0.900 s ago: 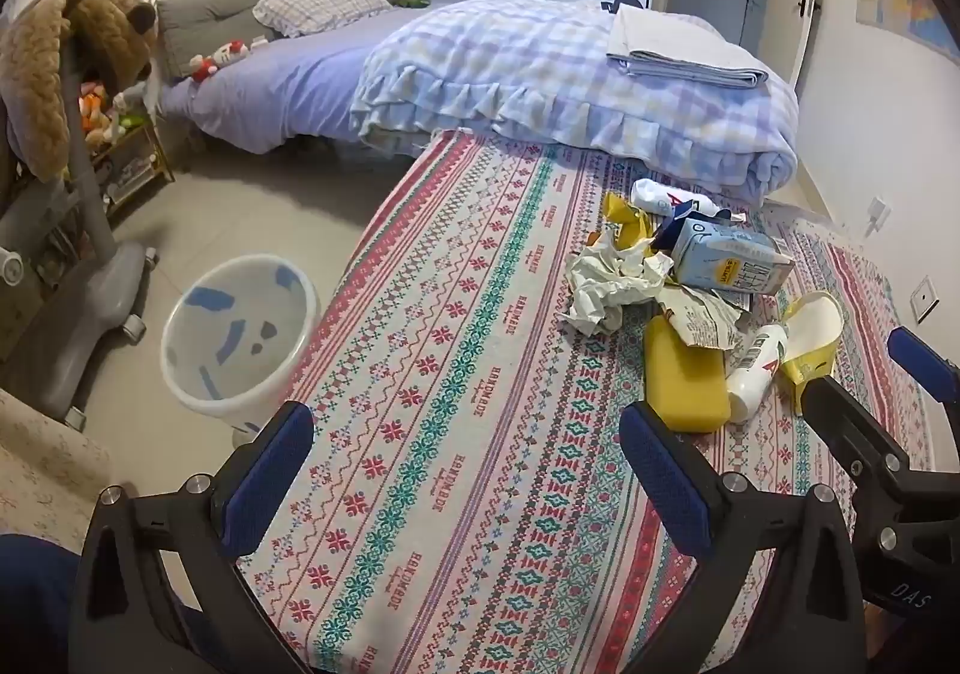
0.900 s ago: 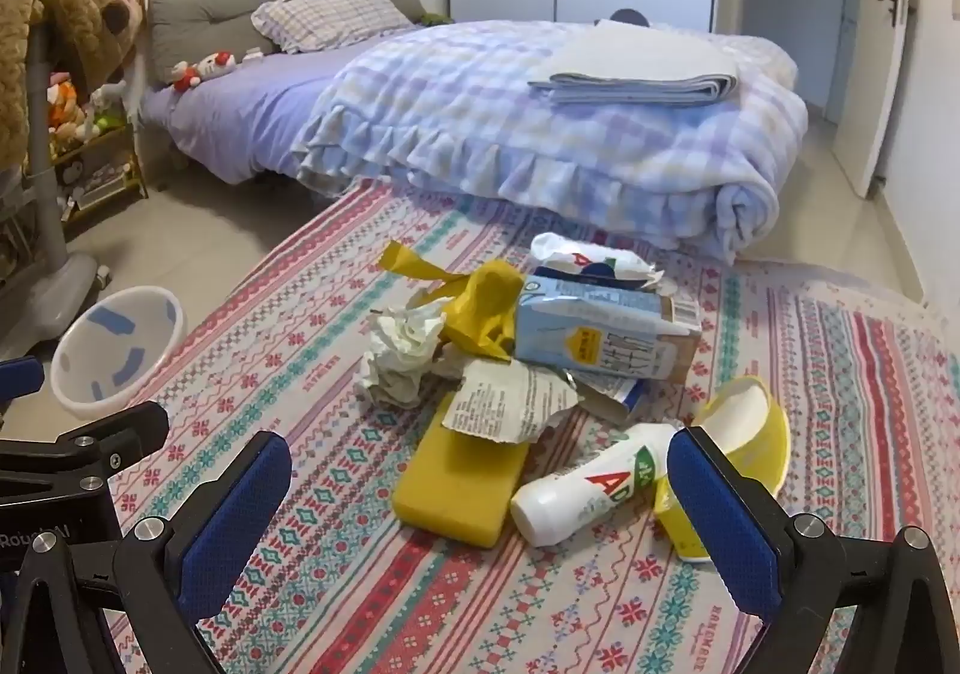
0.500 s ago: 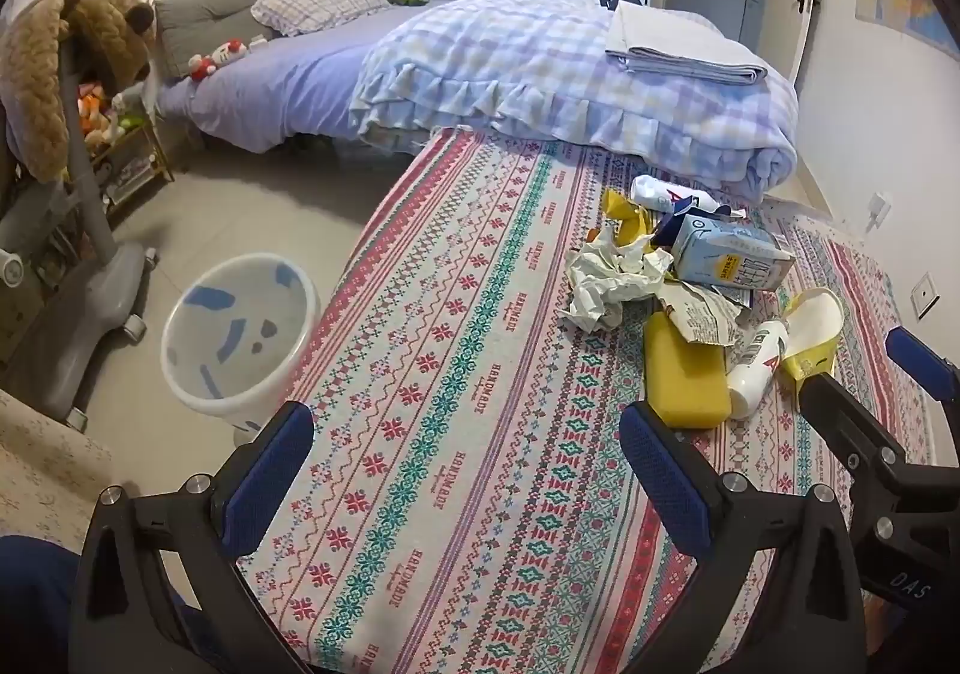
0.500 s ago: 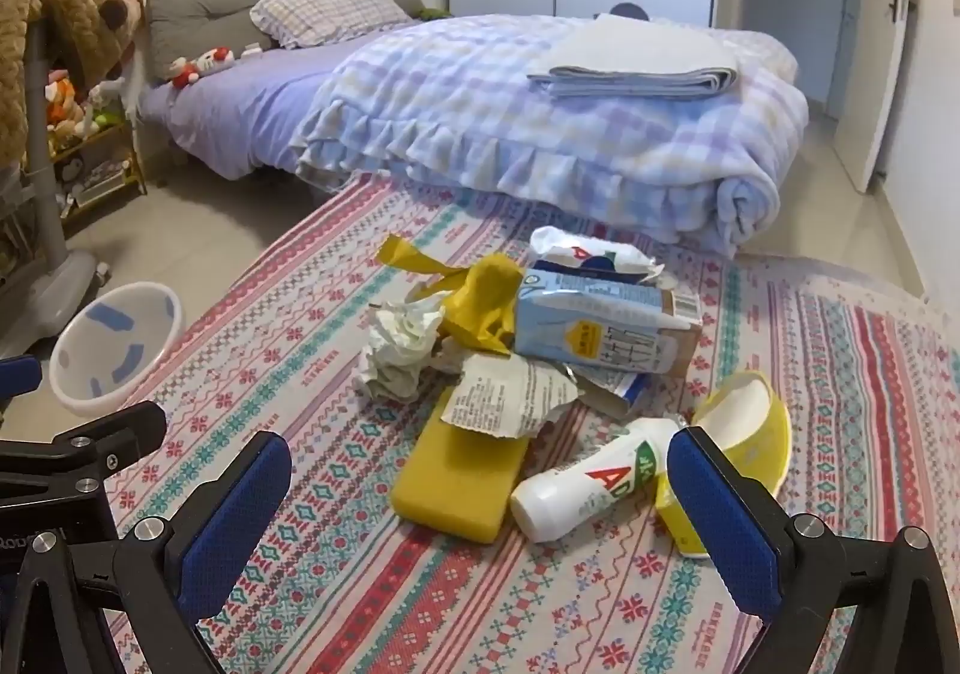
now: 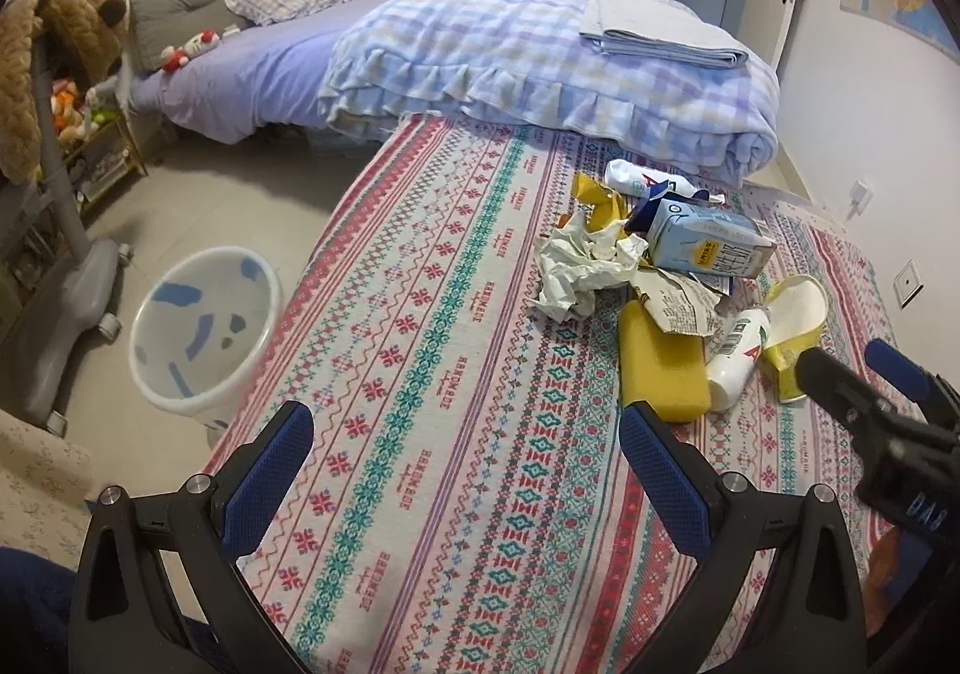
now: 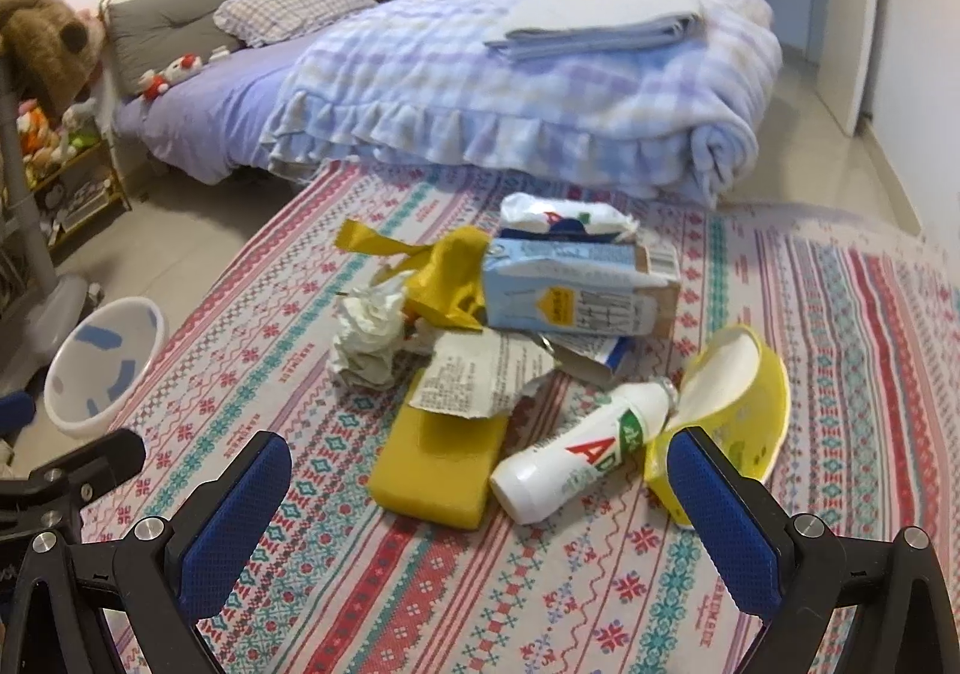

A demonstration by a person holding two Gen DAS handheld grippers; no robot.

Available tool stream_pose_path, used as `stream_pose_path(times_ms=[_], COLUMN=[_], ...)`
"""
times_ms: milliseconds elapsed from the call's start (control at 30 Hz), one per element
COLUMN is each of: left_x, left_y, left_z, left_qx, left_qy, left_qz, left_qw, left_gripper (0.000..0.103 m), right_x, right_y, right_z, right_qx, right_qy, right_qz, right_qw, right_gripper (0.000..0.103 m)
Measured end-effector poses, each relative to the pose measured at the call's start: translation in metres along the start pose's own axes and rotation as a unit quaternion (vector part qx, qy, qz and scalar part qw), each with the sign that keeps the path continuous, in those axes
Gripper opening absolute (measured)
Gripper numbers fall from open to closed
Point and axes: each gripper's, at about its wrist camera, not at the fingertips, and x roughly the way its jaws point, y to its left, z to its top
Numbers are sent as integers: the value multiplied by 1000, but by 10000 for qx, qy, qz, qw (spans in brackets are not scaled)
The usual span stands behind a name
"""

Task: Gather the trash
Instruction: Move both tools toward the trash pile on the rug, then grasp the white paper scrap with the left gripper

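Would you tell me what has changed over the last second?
The right gripper has moved closer to the trash pile, toward the white bottle and yellow sponge. Nothing was grasped; both grippers stay open and empty. The left gripper, the trash and the bin are unmoved.

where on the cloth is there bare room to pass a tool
Free: the patterned cloth between the bin side edge and the crumpled paper; also the near strip before the yellow sponge. Crowded: around the milk carton.

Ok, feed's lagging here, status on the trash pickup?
Both claws open, empty: left claw, right claw. Trash pile untouched on patterned cloth. White bin on floor, left. Nothing blocking.
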Motion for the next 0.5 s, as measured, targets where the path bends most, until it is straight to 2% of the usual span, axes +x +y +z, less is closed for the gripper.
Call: stream_pose_path(times_ms=[33,67,133,167,200,233,267,333,400,500], left_x=[3,8,18,25,30,34,39,49,57,68], left_y=[-2,-2,-6,-9,-13,-16,-19,-28,-38,-49], left_z=[2,3,7,10,14,17,20,27,32,41], left_qx=[-7,-71,-158,-202,-197,-162,-242,-335,-371,-315], left_qy=[52,300,525,660,695,528,547,661,907,1094], left_qz=[-89,-219,-432,-651,-780,-775,-846,-1085,-1312,-1385], left_qw=[9999,9993,9976,9955,9943,9955,9946,9913,9865,9838], left_gripper=[103,103,102,100,96,95,95,95,90,81], right_x=[2,5,8,10,11,12,13,18,22,26], right_y=[-5,-11,-27,-34,-42,-51,-61,-88,-112,-140], right_z=[0,0,0,1,1,1,0,-5,-13,-29], right_qx=[169,314,700,929,1060,1208,1438,2097,2720,3582], right_qy=[84,131,240,316,316,351,396,580,784,952], right_qz=[43,27,21,44,15,-51,-104,-237,-365,-132], right_qw=[9998,9994,9973,9952,9939,9920,9888,9757,9584,9287], right_gripper=[103,103,103,103,103,103,103,103,103,103])
